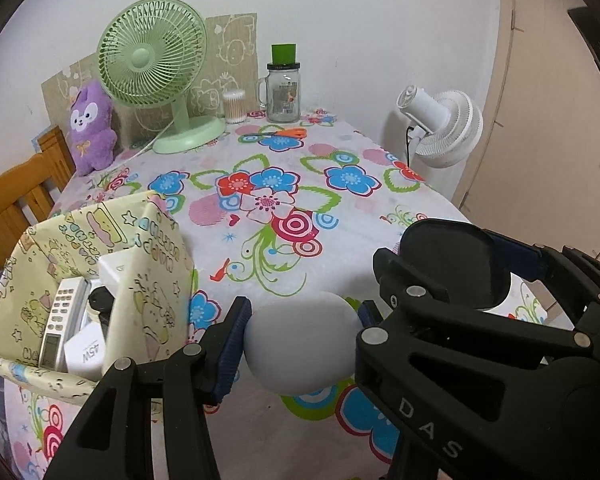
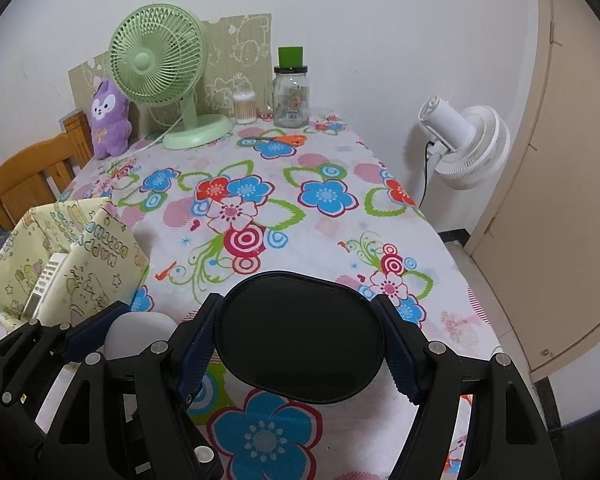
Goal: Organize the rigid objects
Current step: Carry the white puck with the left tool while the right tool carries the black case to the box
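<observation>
My left gripper (image 1: pixel 300 332) is shut on a white egg-shaped object (image 1: pixel 300 356), its blue pads pressing both sides, just above the floral tablecloth (image 1: pixel 340 208). Beside it on the right, my right gripper (image 2: pixel 300 344) is shut on a black oval flat object (image 2: pixel 296 320), which is also held off the cloth. The right wrist view shows the left gripper (image 2: pixel 138 334) and the white object (image 2: pixel 140 326) at its lower left. A yellow patterned box (image 1: pixel 156 264) stands to the left and holds a white remote (image 1: pixel 60 320), a white charger (image 1: pixel 86 354) and a white carton.
At the table's far end stand a green desk fan (image 1: pixel 156 64), a purple plush (image 1: pixel 90 124), a cotton-swab tub (image 1: pixel 234 106) and a glass jar with a green lid (image 1: pixel 284 92). Orange scissors (image 1: pixel 284 133) lie before the jar. A white fan (image 1: pixel 440 124) stands off the right edge, a wooden chair (image 1: pixel 16 200) at the left.
</observation>
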`<state>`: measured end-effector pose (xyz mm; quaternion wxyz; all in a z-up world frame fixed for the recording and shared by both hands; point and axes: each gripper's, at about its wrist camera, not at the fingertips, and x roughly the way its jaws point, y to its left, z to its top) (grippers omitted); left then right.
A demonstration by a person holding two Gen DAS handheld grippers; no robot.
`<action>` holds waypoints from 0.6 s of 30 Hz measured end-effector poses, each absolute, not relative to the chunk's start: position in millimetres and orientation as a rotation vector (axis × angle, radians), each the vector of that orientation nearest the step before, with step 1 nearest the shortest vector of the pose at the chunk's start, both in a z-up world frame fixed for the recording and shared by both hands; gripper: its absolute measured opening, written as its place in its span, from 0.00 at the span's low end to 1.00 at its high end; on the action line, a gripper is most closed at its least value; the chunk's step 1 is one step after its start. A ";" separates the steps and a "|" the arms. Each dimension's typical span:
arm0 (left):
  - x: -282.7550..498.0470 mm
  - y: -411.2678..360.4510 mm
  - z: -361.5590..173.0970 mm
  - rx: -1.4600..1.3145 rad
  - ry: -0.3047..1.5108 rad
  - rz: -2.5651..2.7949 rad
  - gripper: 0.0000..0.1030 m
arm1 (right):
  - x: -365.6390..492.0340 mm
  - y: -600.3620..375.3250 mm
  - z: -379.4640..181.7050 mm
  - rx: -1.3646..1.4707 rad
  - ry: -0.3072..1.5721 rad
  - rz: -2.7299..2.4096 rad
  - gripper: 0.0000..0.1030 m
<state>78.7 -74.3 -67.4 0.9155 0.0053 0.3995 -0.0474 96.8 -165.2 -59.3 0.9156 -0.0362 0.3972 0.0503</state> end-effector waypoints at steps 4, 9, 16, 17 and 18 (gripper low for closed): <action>73.7 -73.3 -60.7 0.024 0.812 -0.101 0.55 | 90.7 -163.6 -51.7 -0.073 0.805 0.094 0.74; 69.2 -72.7 -51.0 0.037 0.797 -0.107 0.55 | 83.6 -162.3 -41.5 -0.065 0.789 0.083 0.74; 64.0 -69.6 -35.9 0.048 0.771 -0.108 0.55 | 77.8 -159.6 -26.8 -0.062 0.767 0.077 0.74; 63.8 -69.2 -34.5 0.049 0.769 -0.108 0.55 | 77.3 -159.1 -24.8 -0.060 0.764 0.076 0.74; 63.6 -68.7 -32.0 0.050 0.765 -0.108 0.55 | 77.3 -158.5 -22.6 -0.058 0.762 0.076 0.74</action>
